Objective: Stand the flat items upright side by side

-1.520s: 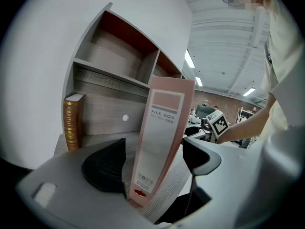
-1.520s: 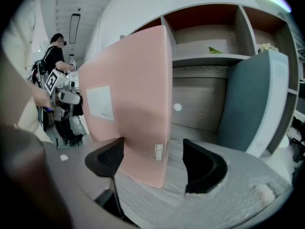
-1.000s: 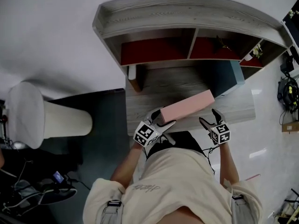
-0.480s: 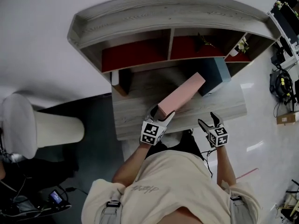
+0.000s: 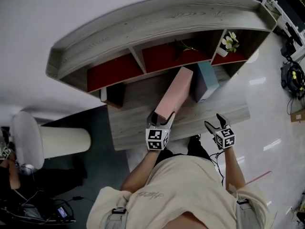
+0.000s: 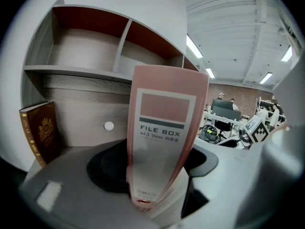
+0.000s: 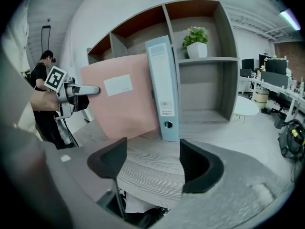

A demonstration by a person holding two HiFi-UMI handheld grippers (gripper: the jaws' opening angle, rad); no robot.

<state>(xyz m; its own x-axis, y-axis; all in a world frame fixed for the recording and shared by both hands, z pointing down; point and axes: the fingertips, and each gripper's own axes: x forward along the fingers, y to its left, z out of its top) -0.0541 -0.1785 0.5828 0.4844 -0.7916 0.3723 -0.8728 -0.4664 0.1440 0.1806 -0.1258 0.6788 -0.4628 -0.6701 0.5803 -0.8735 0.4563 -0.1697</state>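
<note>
Your left gripper [image 5: 161,121] is clamping the pink file box [image 5: 175,92] — be standing it flush beside the blue binder [image 5: 206,80] at 1 o'clock. Right gripper [image 5: 214,122] is holding nothing — its jaws have just been closing.

File box [image 5: 175,92]: I read pale pink; the spine label is grey-white with a pink block, a dark band and black print.
Lever-arch binder [image 7: 162,87]: light blue, white spine label.
Book [image 6: 40,128]: dark brown, gold emblem and border.
Desk [image 5: 128,125]: grey wood grain.
Shelf unit [image 5: 143,27]: same grey grain; I see dark red back panels.
Potted plant [image 7: 195,37]: green leaves, white flowers, white pot.
</note>
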